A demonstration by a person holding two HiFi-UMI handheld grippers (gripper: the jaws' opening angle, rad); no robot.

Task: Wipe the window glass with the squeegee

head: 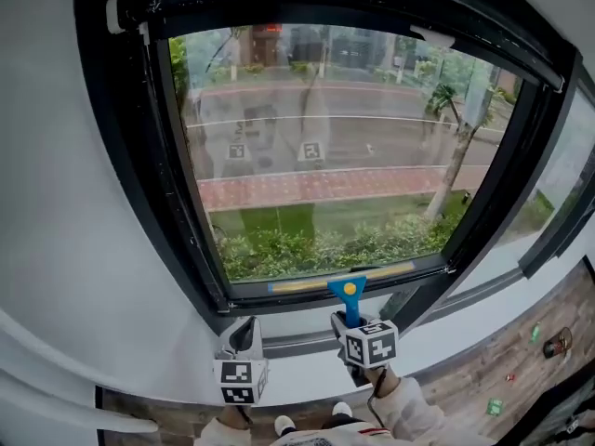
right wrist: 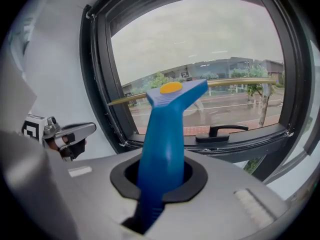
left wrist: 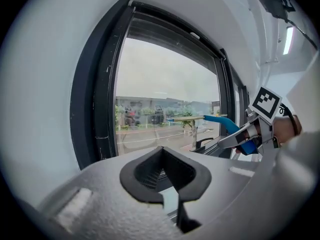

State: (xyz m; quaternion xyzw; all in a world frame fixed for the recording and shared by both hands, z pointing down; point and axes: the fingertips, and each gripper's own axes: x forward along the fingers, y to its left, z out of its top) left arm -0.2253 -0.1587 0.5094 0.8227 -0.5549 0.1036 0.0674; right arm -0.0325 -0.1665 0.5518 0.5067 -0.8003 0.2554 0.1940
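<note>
At the foot of the window glass (head: 316, 156): the squeegee (head: 346, 290) is sitting with its long blade lying level along the lowest strip of the pane, just above the bottom rail of the black frame (head: 139, 175). Whether the rubber is actually pressing on the glass I cannot tell.
Right tongs (head: 346, 321): clamping the squeegee's blue handle low on the shaft, with the head standing up and away from the jaws toward the pane.
Left tongs (head: 244, 334): hanging just beside the right ones, below the frame, with the jaws together and nothing between them.
Squeegee handling: it is looking like a light, stiff plastic tool. The smooth handle is probably tending to twist in a loose grip, so the ribbed lower part, where it is being held now, is seeming the best place to take hold.
Blade: long and thin, and likely flexing at its ends, so a stroke is calling for even pressure across its width.
Glass: hard and slick, so the rubber should be gliding easily. It is risking harm only from a knock by the head's hard corners.
</note>
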